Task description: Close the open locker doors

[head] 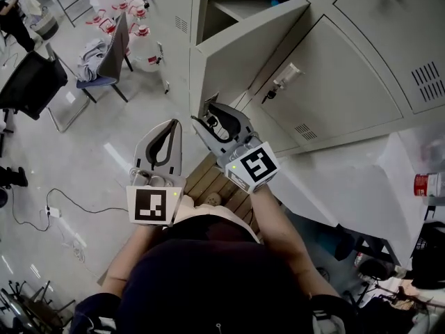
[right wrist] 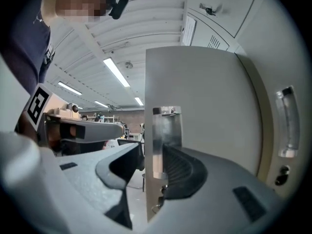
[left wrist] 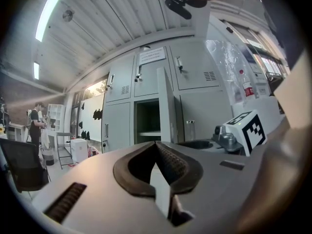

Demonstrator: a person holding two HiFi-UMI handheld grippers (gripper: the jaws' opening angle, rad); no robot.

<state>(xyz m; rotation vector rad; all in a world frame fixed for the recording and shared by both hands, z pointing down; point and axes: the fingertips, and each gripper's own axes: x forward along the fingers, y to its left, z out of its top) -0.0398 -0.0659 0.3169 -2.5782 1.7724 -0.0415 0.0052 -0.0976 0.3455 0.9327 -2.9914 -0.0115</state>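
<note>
The left gripper [head: 174, 122] had its jaws together. The right gripper [head: 206, 113], jaws apart, straddled the open locker door [head: 257, 47] at its edge (by the handle [right wrist: 165, 140]). Behind it, the locker [head: 197, 12] held a shelf [head: 240, 7]. A chair [head: 111, 51] stood far left on the pale floor [head: 83, 165].

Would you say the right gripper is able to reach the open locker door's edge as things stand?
Probably yes: the right gripper is open, and the edge of the open locker door sits between its jaws with nothing in the way.
</note>
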